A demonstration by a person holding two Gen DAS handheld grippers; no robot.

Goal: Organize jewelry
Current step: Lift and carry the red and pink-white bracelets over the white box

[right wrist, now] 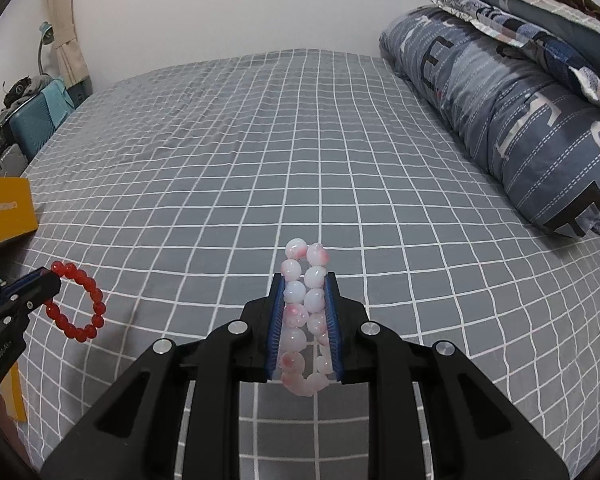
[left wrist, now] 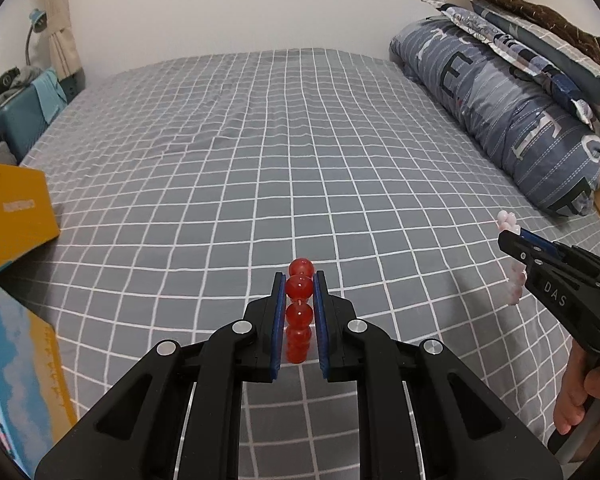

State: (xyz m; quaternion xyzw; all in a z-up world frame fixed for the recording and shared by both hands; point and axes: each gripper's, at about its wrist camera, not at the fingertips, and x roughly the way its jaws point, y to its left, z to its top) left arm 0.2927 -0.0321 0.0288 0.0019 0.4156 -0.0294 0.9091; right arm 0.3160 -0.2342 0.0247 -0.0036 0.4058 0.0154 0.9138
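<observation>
Gripping a bracelet of round translucent red beads point(left wrist: 299, 308), the left gripper point(left wrist: 299, 280) has its blue-padded black jaws drawn narrow, pressed against the beads from both sides. Seen from its own camera the bracelet stands edge-on, a single column of beads with the top one poking past the fingertips; from the right wrist view the same red loop point(right wrist: 76, 307) hangs free in the air from the left gripper point(right wrist: 50, 280), above the bedsheet. Beside it, the right gripper point(right wrist: 303, 280) is likewise closed narrow on a bracelet of round milky white beads blotched with pink point(right wrist: 305, 312), the loop squeezed into two rows between the pads, some beads sticking out beyond the tips and some curling below the jaws. In the left wrist view that pale bracelet point(left wrist: 508, 222) shows above and below the right gripper point(left wrist: 510, 236), whose handle a hand point(left wrist: 584, 396) holds at the right edge. Below both lies a grey bedsheet with a white grid pattern point(left wrist: 260, 152), spread flat. A yellow cardboard box point(left wrist: 16, 216) sits at the left edge of the bed. A rolled blue-grey striped quilt with large letters point(left wrist: 500, 112) lies along the right side, with pillows stacked behind it.
</observation>
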